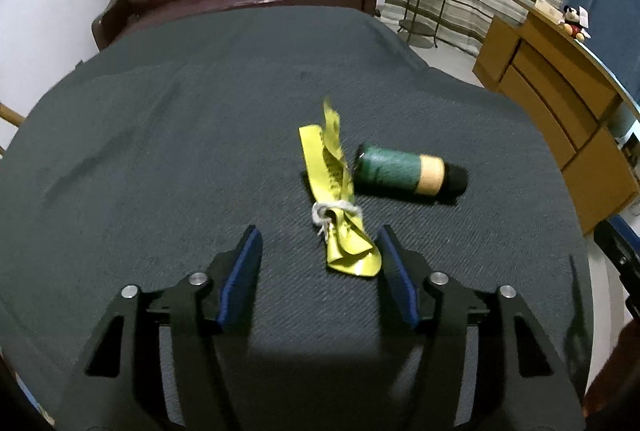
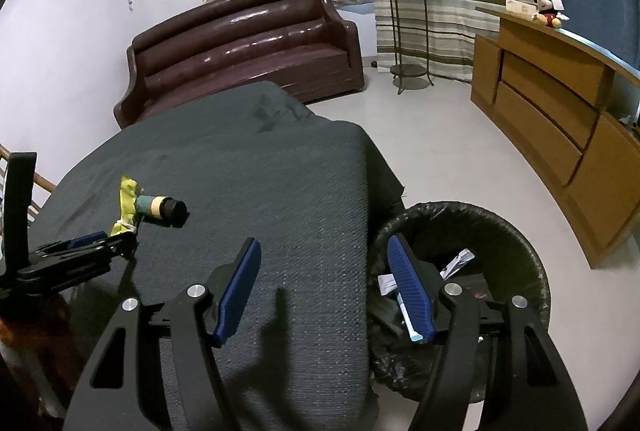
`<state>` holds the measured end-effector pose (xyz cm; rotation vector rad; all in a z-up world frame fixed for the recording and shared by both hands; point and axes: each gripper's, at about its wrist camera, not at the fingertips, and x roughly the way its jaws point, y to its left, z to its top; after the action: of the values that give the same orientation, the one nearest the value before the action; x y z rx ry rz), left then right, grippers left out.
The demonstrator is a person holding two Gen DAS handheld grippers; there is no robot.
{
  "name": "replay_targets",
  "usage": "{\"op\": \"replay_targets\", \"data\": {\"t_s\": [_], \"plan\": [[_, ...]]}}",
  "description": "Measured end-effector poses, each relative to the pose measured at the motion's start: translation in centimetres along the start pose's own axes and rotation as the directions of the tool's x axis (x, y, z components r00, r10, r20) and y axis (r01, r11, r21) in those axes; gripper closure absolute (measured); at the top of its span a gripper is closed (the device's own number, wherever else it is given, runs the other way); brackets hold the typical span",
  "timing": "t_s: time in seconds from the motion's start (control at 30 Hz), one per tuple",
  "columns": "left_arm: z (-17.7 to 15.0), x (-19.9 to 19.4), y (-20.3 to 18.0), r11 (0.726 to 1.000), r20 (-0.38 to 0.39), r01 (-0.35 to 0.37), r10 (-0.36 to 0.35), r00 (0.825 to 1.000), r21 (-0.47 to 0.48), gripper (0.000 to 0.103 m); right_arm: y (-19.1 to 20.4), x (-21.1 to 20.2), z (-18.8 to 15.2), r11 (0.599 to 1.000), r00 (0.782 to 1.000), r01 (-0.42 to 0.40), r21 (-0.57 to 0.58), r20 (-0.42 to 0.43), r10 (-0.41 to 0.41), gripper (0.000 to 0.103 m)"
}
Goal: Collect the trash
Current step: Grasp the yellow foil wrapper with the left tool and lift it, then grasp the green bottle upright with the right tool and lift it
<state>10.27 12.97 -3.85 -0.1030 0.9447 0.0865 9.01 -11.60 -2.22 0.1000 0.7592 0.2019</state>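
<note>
Hovering near the table's (image 1: 160, 151) middle, your left gripper (image 1: 318, 243) stands spread, pinching nothing, the yellow wrapper (image 1: 340, 215) just inside its right pad. It looks light, soft and crinkly, so take it at the string-tied waist; the green spool (image 1: 404, 173) beside it may roll. Your right gripper (image 2: 324, 255) hangs spread and empty by the bin (image 2: 520, 231) at the table's right edge.

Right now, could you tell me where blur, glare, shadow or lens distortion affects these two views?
Left wrist view: the crumpled yellow wrapper is slightly soft at its far tip, and a shadow darkens the grey cloth near the fingers. Right wrist view: fisheye bends the wooden cabinet, glare streaks the brown leather sofa, and a gripper shadow crosses the cloth.
</note>
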Motion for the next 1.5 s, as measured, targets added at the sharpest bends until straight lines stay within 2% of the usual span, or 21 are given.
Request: {"op": "replay_targets", "data": {"t_s": [0.2, 0.4, 0.5, 0.6, 0.63, 0.7, 0.73, 0.77, 1.03, 1.27, 1.5], "plan": [[-0.5, -0.6, 1.0, 1.0, -0.006, -0.003, 0.003, 1.0, 0.011, 0.049, 0.3, 0.1, 0.2, 1.0, 1.0, -0.007, -0.007, -0.005, 0.007, 0.038], [1.2, -0.7, 0.2, 0.998, 0.053, 0.005, -0.008, 0.999, 0.06, 0.043, 1.7, 0.5, 0.6, 0.999, 1.0, -0.024, -0.03, -0.005, 0.024, 0.038], [1.9, 0.6, 0.2, 0.997, 0.028, 0.01, -0.012, 1.0, 0.078, 0.043, 2.5, 0.6, 1.0, 0.998, 1.0, -0.031, -0.048, -0.003, 0.031, 0.038], [2.1, 1.6, 0.4, 0.996, -0.002, 0.03, -0.03, 1.0, 0.084, 0.056, 3.3, 0.9, 1.3, 0.997, 0.999, -0.037, -0.067, -0.005, 0.037, 0.038], [2.0, 1.5, 0.5, 0.995, 0.001, 0.035, -0.035, 0.999, 0.089, 0.058, 3.6, 1.1, 1.4, 0.997, 0.999, -0.039, -0.073, -0.007, 0.039, 0.038], [2.0, 1.5, 0.4, 0.992, 0.012, 0.04, -0.042, 0.999, 0.116, 0.068, 4.1, 1.4, 1.5, 0.995, 0.999, -0.044, -0.085, -0.01, 0.043, 0.038], [1.9, 1.4, 0.4, 0.991, 0.015, 0.052, -0.055, 0.998, 0.125, 0.077, 4.4, 1.6, 1.6, 0.995, 0.999, -0.047, -0.091, -0.012, 0.046, 0.038], [1.9, 1.4, 0.5, 0.99, 0.016, 0.063, -0.065, 0.998, 0.126, 0.08, 4.8, 1.8, 1.7, 0.994, 0.999, -0.051, -0.097, -0.015, 0.05, 0.038], [1.0, -0.1, 3.8, 0.996, 0.036, 0.06, -0.062, 0.997, 0.072, 0.08, 8.2, 3.2, 2.2, 0.982, 0.994, -0.103, -0.158, -0.039, 0.098, 0.038], [0.5, -2.2, 8.3, 1.0, 0.066, 0.016, -0.016, 0.998, -0.001, 0.08, 11.4, 4.7, 2.5, 0.964, 0.988, -0.152, -0.22, -0.069, 0.14, 0.038], [-0.4, -3.4, 12.1, 0.998, 0.074, -0.022, 0.027, 0.997, -0.065, 0.08, 13.4, 6.2, 3.0, 0.946, 0.984, -0.17, -0.276, -0.104, 0.147, 0.038]]}}
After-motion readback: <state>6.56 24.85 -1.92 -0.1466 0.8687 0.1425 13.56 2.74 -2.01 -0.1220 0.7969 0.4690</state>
